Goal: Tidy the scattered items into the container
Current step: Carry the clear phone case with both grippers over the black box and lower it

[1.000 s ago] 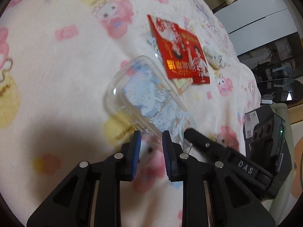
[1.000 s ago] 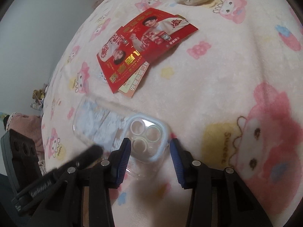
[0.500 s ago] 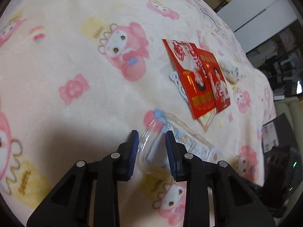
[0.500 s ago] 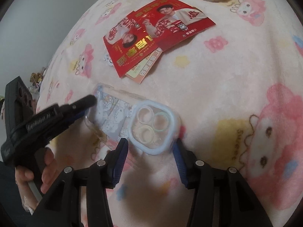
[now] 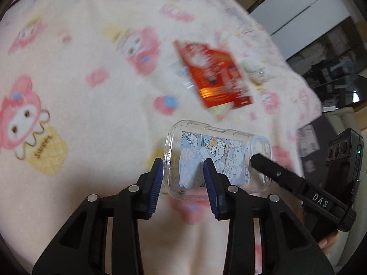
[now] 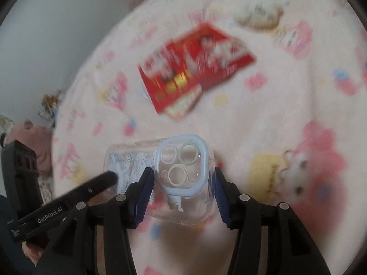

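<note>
A clear phone case with a blue cartoon print is held above the pink cartoon blanket. My left gripper straddles its plain end, jaws apart by about the case's width. My right gripper straddles the camera-ring end of the case, blue pads at both sides. I cannot tell from the frames whether either pair of pads presses the case. Red printed envelopes lie on the blanket beyond, also in the right wrist view. No container is in view.
A small white plush toy lies past the envelopes. A pink plush item sits at the blanket's left edge by a grey wall. White cabinets and dark shelving stand beyond the bed.
The case has turned, so its printed face now shows to the left wrist camera. Both views have swung and blurred. The right jaws sit closer around the camera end than before.
</note>
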Demonstrator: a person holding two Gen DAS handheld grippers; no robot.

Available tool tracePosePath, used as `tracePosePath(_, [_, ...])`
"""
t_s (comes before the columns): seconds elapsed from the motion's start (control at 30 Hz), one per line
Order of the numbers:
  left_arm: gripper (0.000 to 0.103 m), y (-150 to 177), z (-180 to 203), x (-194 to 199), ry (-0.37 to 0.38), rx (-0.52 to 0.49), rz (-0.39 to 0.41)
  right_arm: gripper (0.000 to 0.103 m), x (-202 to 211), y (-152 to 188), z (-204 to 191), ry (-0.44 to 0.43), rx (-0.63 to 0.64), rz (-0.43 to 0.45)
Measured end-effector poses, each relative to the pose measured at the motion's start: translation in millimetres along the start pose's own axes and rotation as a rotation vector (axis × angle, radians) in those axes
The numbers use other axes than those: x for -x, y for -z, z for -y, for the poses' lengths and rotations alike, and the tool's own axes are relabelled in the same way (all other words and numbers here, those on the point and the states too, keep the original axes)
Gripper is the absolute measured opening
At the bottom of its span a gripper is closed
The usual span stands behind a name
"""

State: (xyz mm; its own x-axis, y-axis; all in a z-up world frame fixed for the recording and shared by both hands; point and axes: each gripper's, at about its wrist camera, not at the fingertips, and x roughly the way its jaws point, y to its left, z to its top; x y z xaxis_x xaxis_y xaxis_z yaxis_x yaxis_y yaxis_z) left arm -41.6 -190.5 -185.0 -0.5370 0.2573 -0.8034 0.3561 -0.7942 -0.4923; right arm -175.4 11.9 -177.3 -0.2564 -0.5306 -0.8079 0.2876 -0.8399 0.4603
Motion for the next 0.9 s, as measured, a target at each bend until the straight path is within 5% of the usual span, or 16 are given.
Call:
tracePosePath(0.23, [0.037,-38.4,81.3,86.5,0.147,-0.174,0.151,0.048,135.8,-3.4,-31.3,-0.006,0.083,0.293])
tracePosePath(0.4, [0.037,-46.1,157.3,107.5,0.262,-0.317,0.144,0.048,212.9,-10.5,-14.5,0.056,0.074,0.387])
tracePosePath(0.7, [0.036,-30.4,295.4,45.8,0.374,-0.458,-0.055,0.048,298.8,-4.0,85.5,0.212,-0.067,0.427])
tracePosePath(0.9, [0.036,5.7,373.0,-14.6,0.317,-0.556,-0.231,0.048,326.4,7.7,160.7,0.321,-0.186,0.386])
